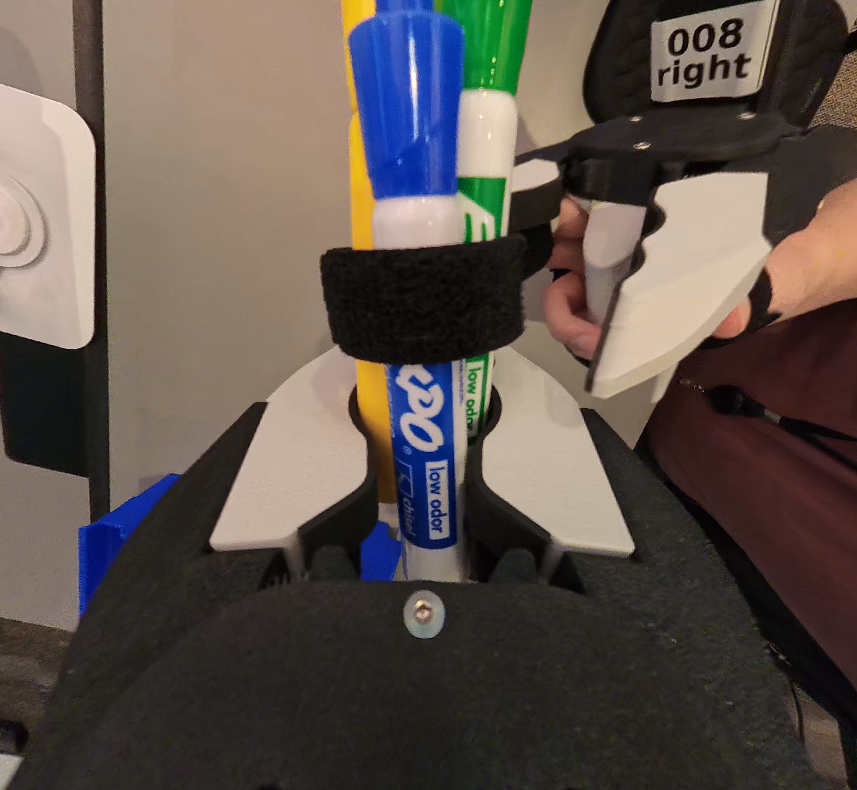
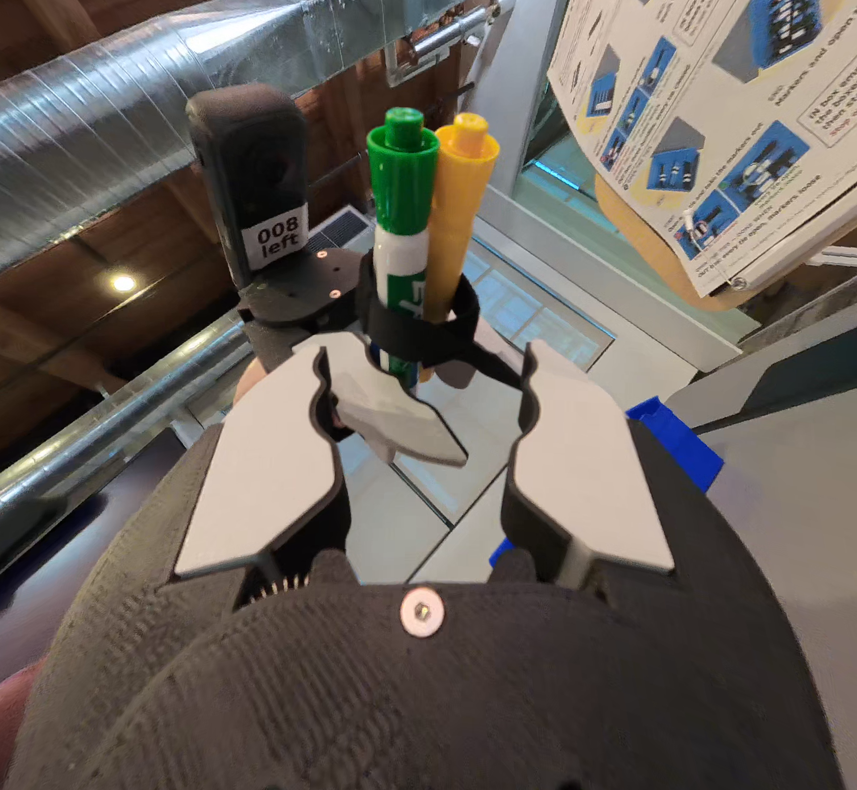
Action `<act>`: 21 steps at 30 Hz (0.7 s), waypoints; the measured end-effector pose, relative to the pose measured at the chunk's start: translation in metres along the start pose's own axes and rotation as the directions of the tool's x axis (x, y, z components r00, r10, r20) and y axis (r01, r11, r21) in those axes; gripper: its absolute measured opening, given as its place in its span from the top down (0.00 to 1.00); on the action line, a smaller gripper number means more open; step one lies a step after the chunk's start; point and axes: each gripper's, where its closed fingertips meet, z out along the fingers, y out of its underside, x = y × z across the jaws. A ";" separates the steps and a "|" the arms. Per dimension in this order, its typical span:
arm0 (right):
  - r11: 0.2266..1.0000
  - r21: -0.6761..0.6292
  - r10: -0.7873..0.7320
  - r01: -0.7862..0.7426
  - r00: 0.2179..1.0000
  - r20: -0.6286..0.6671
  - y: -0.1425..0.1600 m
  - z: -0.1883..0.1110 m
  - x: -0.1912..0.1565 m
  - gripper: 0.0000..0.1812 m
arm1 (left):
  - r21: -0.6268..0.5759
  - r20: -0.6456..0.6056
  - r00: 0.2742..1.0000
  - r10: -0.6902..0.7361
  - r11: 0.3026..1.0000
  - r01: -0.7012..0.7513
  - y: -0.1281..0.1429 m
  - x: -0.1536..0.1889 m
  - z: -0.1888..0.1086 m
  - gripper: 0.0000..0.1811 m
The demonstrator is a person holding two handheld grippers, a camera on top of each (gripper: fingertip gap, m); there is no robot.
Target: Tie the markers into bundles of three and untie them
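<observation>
Left tongs (image 1: 419,466) clamping strapped markers (image 1: 408,118) upright, right tongs (image 2: 424,401) apart, beside

strap (image 1: 424,304) around markers (image 1: 408,118) | markers in left tool (image 1: 419,410)

A plain pale wall (image 1: 222,165) stands behind, crossed by a dark vertical strip (image 1: 88,211). Overhead, a silver duct (image 2: 139,86) runs beneath wooden ceiling boards (image 2: 139,230), beside a lit round lamp (image 2: 122,283). A printed sheet (image 2: 705,86) hangs at right.
</observation>
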 end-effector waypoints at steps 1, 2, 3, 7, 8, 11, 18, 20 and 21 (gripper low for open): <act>1.000 0.019 0.008 -0.009 1.000 0.010 -0.002 0.002 0.000 0.55 | 0.004 -0.011 1.000 -0.004 1.000 0.004 -0.001 0.001 0.001 0.76; 0.999 0.043 0.022 -0.024 0.999 0.032 -0.006 0.004 -0.002 0.54 | 0.011 -0.032 0.999 -0.012 1.000 0.012 -0.002 0.004 0.003 0.76; 0.997 0.069 0.033 -0.036 0.998 0.052 -0.011 0.005 -0.004 0.54 | 0.017 -0.046 0.999 -0.022 1.000 0.023 -0.003 0.005 0.004 0.76; 0.997 0.052 0.049 -0.049 0.999 0.011 -0.011 0.011 0.006 0.55 | 0.027 -0.079 0.996 -0.035 0.999 0.038 -0.004 0.007 0.008 0.76; 0.995 0.054 0.080 -0.081 0.997 0.011 -0.013 0.012 0.009 0.56 | 0.024 -0.080 0.996 -0.039 0.999 0.041 -0.003 0.007 0.009 0.76; 0.990 0.053 0.132 -0.131 0.991 -0.004 -0.013 0.014 0.014 0.61 | -0.001 -0.058 0.997 -0.049 0.999 0.049 0.000 0.002 0.012 0.76; 0.983 0.064 0.173 -0.170 0.984 -0.049 -0.014 0.013 0.021 0.69 | -0.051 -0.004 0.999 -0.051 0.997 0.051 0.005 -0.005 0.019 0.76; 0.977 0.056 0.207 -0.204 0.978 -0.039 -0.013 0.014 0.021 0.69 | -0.051 0.004 0.999 -0.049 0.997 0.049 0.004 -0.005 0.019 0.76; 0.975 0.060 0.215 -0.213 0.976 -0.032 -0.013 0.013 0.020 0.70 | -0.053 0.008 0.999 -0.048 0.997 0.048 0.004 -0.006 0.020 0.76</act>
